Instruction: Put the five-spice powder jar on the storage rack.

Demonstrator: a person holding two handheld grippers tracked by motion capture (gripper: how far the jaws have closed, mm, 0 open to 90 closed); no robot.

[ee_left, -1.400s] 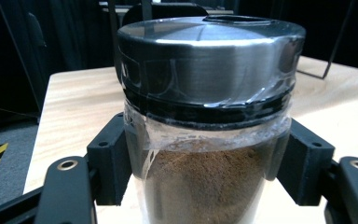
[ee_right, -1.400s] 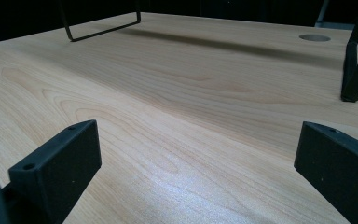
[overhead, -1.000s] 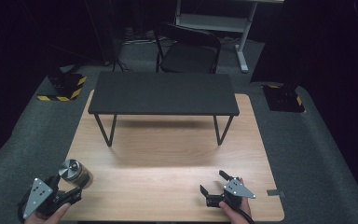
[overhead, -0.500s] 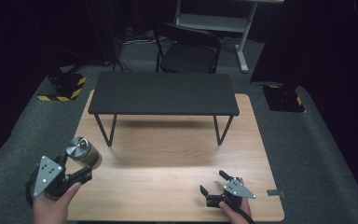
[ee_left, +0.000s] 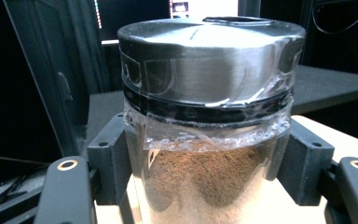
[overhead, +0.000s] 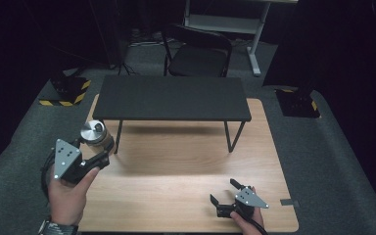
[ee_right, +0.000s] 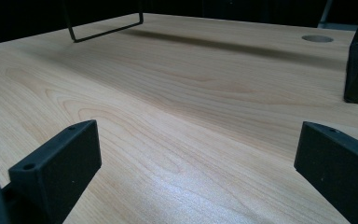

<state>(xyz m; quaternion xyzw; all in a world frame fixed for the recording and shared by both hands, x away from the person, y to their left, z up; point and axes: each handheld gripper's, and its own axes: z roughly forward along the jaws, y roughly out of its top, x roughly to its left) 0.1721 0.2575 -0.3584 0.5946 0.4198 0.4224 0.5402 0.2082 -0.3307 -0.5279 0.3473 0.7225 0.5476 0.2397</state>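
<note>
Dim room, dark all round; overhead light falls on the wooden table [overhead: 186, 161]. Glare streaks the jar [ee_left: 209, 116] lid, close-up slightly soft.

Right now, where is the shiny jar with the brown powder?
In the high view the jar is at the table's left side, held between the left gripper's fingers, just beside the black shelf's left leg.

Heads up, your left gripper view cuts the jar [ee_left: 209, 116] off at the bottom edge, so you can't see its base. The pads of the left claw [overhead: 99, 147] are mostly hidden behind it, and the brown stuff inside is too blurry to identify.
</note>
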